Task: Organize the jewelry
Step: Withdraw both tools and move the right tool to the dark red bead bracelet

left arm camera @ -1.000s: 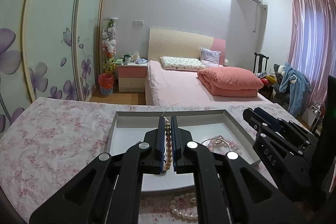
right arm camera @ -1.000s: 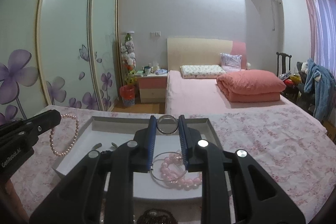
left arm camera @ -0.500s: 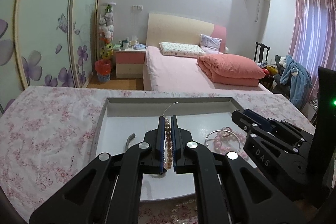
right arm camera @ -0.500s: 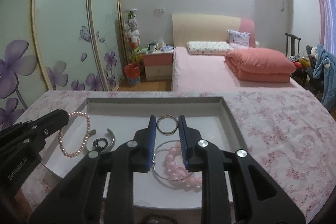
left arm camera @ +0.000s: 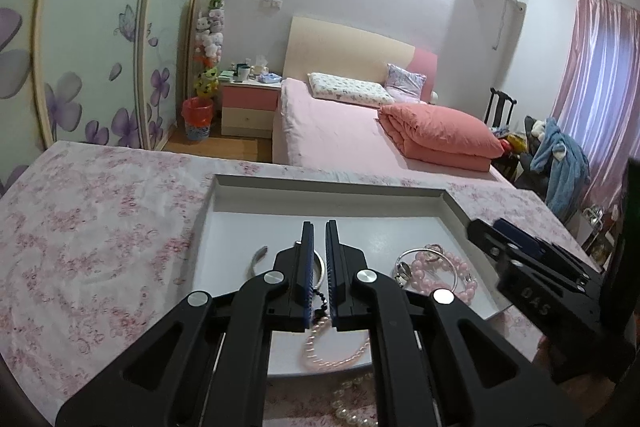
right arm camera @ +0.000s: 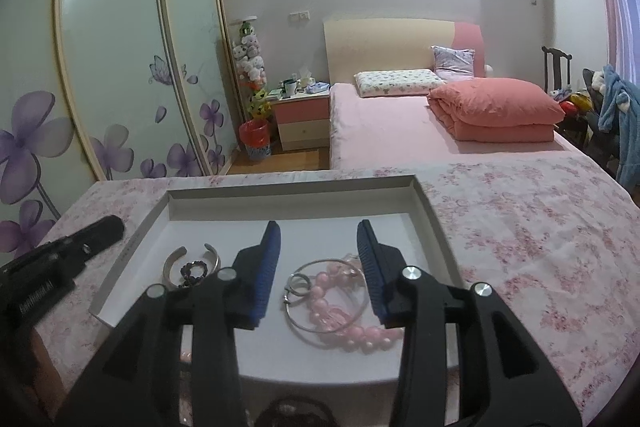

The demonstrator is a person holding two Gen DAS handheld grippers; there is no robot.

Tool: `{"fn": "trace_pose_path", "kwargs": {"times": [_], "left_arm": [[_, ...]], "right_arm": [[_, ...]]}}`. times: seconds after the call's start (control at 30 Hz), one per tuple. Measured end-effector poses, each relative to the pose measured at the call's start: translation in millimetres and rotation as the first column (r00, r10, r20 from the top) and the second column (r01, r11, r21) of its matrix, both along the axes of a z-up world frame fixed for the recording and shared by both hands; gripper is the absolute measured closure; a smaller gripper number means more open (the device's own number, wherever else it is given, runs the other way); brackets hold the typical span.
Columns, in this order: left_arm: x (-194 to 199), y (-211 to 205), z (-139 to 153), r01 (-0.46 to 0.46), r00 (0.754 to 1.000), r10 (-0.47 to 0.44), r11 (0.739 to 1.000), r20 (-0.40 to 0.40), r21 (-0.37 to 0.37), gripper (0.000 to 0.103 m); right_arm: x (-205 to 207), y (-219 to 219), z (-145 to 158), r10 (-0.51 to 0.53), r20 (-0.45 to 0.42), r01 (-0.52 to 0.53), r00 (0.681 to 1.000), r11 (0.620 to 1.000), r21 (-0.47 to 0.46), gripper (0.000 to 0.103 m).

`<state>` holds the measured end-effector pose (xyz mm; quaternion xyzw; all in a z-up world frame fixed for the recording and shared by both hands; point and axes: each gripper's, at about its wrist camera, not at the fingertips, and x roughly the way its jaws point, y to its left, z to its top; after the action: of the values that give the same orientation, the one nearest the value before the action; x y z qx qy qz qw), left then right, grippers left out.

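Left gripper (left arm camera: pixel 319 227) over the shallow white rectangular tray (left arm camera: pixel 328 193) on the floral-clothed bench (left arm camera: pixel 100 227), jaws nearly together with a narrow gap, gripping nothing. Pale pink pearl bracelet (left arm camera: pixel 334 351) lying on tray floor beneath, near front edge. Right gripper (right arm camera: pixel 318 227) spread wide above small silver ring (right arm camera: pixel 298 285), thin silver bangle (right arm camera: pixel 326 301) and pink bead bracelet (right arm camera: pixel 352 337). Open silver cuff (right arm camera: pixel 192 259) and dark beaded ring (right arm camera: pixel 194 271) in tray's left part.
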<state>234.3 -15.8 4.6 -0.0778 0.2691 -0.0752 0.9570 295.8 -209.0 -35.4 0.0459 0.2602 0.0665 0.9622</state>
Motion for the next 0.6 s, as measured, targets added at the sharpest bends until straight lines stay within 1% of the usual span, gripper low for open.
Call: {"fn": "trace_pose_path", "kwargs": {"times": [0.13,0.27,0.33,0.43,0.5,0.57,0.6], "left_arm": [[-11.0,10.4,4.4,-0.017,1.000,0.017,1.000,0.001,-0.001,0.096],[-28.4,20.5,5.6,-0.025,1.000,0.025,1.000,-0.002,-0.006,0.096],[-35.8,24.1,5.2,-0.028,1.000,0.028,1.000,-0.005,-0.006,0.096],[-48.7,33.4,0.1,-0.034,0.999,0.034,0.999,-0.023,-0.008,0.095],[-55.8,37.9,-4.6,-0.040,0.998,0.040,0.999,-0.039,-0.011,0.088],[-62.3,42.8,-11.0,-0.047,0.997,0.046,0.999,-0.055,-0.014,0.076],[-64.0,43.6,-12.2,-0.050,0.997,0.049,0.999,-0.059,-0.014,0.074]], "right_arm": [[-16.1,-9.3,3.6,-0.009,0.001,0.009,1.000,1.000,-0.003,0.063],[-31.8,-14.0,3.0,-0.004,-0.017,0.004,1.000,1.000,-0.020,0.063],[-41.9,-15.0,-0.6,0.008,-0.041,-0.010,0.999,0.999,-0.032,0.063],[-54.7,-12.0,-13.1,0.053,-0.108,-0.058,0.993,0.997,-0.051,0.063],[-61.4,-7.0,-24.2,0.081,-0.155,-0.092,0.985,0.994,-0.065,0.063],[-64.9,-1.6,-34.7,0.110,-0.201,-0.127,0.973,0.989,-0.074,0.063],[-65.4,2.2,-41.4,0.125,-0.231,-0.147,0.965,0.986,-0.080,0.063]]}}
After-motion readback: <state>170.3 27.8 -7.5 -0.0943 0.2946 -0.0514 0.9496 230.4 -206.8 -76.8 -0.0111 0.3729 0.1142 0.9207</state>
